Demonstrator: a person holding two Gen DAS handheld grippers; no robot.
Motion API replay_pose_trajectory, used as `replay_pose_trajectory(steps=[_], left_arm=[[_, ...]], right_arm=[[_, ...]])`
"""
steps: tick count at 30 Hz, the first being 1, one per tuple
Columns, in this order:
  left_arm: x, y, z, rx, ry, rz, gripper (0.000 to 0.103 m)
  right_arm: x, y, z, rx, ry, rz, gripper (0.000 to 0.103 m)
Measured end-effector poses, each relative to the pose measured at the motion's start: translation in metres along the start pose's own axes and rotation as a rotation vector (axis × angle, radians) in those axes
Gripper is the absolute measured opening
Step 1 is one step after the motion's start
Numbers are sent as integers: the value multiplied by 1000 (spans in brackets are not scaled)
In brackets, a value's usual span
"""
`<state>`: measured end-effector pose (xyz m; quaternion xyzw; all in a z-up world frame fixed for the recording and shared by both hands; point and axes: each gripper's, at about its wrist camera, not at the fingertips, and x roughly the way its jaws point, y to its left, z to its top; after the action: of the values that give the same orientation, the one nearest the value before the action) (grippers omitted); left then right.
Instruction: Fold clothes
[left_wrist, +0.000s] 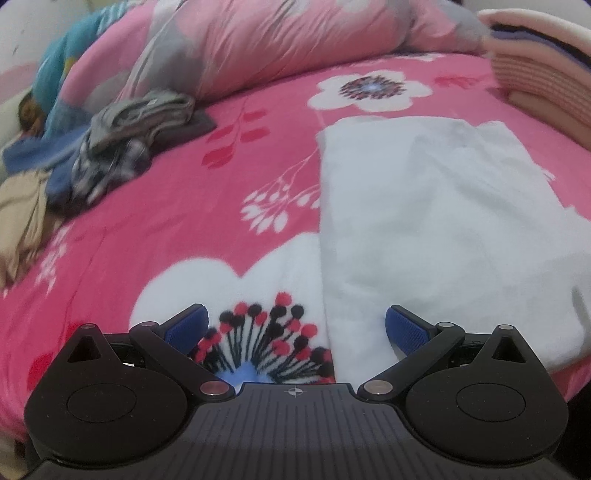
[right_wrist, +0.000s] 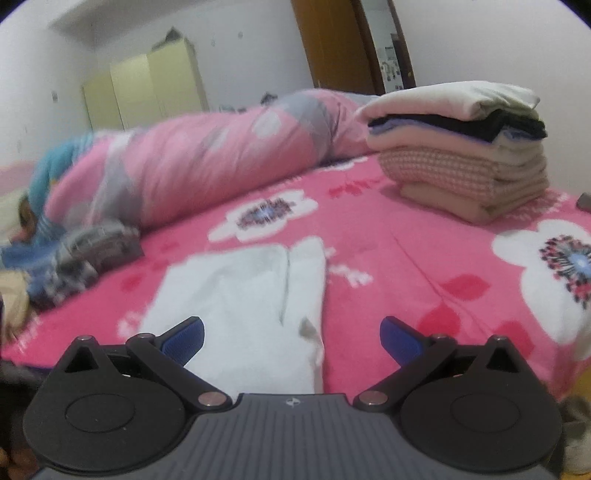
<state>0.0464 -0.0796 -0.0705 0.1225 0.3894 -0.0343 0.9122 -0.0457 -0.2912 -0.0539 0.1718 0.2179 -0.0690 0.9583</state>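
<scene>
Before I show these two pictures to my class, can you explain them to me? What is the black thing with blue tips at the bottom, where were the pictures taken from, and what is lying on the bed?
No robot here: a person holds a two-finger gripper in each hand, each with a camera looking along its fingers. One picture comes from the left gripper, the other from the right gripper. Both are open and hold nothing. They hang over a bed with a pink flowered blanket. On it lies a white garment, partly folded. To the left is a heap of unfolded clothes; to the right, a stack of folded clothes. Behind lies a rolled pink quilt.
</scene>
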Motion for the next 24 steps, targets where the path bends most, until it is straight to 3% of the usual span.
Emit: replay_pose_trajectory(steps=[3,7,12,15,17,24], left_arm=[[0,9,-1,-4,-30,-57,103],[0,28,-1,-70,-82,-165,103],[1,46,3,-125,-132,-372,103],[8,58,7,-236,-113,-542,103],[11,63,9,-321,-115,-604,103],[18,61,18,-343,-120,-541,103]], right_arm=[[5,-15,7,65,-20,71,103],[14,-28,13,108,-18,84,103],[27,-42,19,149,6,73,103],[35,-51,22,180,25,72,103],[40,-57,23,206,41,77,103],[52,-73,22,266,94,81,103]])
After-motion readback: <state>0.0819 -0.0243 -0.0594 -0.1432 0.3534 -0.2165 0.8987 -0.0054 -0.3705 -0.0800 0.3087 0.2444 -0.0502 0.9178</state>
